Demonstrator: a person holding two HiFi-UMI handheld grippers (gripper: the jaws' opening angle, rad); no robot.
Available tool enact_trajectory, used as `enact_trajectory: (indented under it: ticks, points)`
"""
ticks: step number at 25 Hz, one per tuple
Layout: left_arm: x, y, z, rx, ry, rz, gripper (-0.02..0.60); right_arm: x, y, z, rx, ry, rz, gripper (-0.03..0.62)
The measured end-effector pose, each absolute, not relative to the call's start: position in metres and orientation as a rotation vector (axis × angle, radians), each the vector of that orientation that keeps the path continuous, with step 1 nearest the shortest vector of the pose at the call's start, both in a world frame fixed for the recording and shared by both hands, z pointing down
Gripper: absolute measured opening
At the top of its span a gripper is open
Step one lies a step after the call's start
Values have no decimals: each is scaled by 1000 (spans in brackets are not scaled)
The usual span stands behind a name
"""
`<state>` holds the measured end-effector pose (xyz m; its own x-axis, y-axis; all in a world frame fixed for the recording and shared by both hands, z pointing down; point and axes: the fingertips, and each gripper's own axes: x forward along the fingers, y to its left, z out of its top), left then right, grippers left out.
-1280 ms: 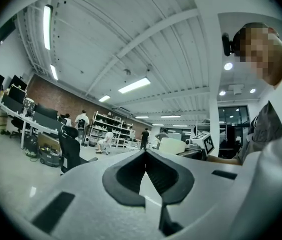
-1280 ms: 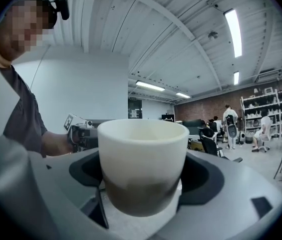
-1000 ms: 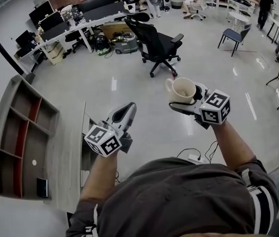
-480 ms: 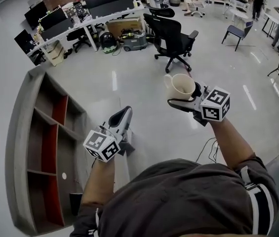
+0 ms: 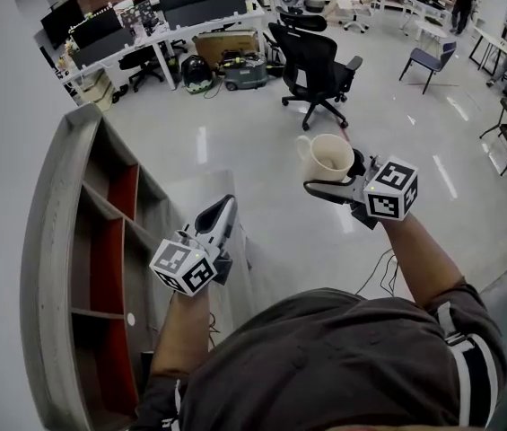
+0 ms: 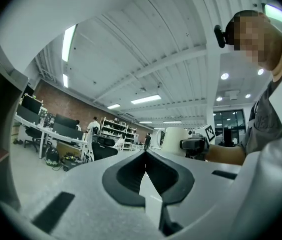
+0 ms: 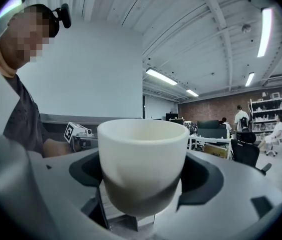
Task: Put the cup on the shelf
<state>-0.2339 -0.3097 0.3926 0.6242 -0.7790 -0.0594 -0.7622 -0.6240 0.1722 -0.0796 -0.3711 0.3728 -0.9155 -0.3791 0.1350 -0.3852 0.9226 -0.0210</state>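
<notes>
A cream cup [image 5: 330, 159] with a handle on its left side is held upright in the air, my right gripper [image 5: 332, 185] shut on its lower part. In the right gripper view the cup [image 7: 142, 160] fills the space between the dark pads. The grey shelf [image 5: 66, 241] with red back panels stands at the left, below and to the left of both grippers. My left gripper [image 5: 223, 212] hovers near the shelf's right edge, its jaws pressed together with nothing in them. From the left gripper view the cup [image 6: 175, 140] shows off to the right.
A black office chair [image 5: 316, 65] stands on the shiny floor ahead. Desks with monitors [image 5: 159, 21] line the back, with boxes and a vacuum beneath. A blue chair [image 5: 425, 59] is at the far right. Cables lie on the floor [image 5: 374, 272] near my right arm.
The view has swung left, so the shelf now looms larger and closer beneath the left gripper. The right gripper keeps the cup at the same height.
</notes>
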Motion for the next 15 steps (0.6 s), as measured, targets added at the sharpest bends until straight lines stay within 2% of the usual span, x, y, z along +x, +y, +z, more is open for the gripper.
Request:
enact_trajectory:
  ticks: [15]
  points:
    - [-199, -316, 409, 2684, -1380, -225, -5, -48, -377, 404, 497, -2934, 112, 426]
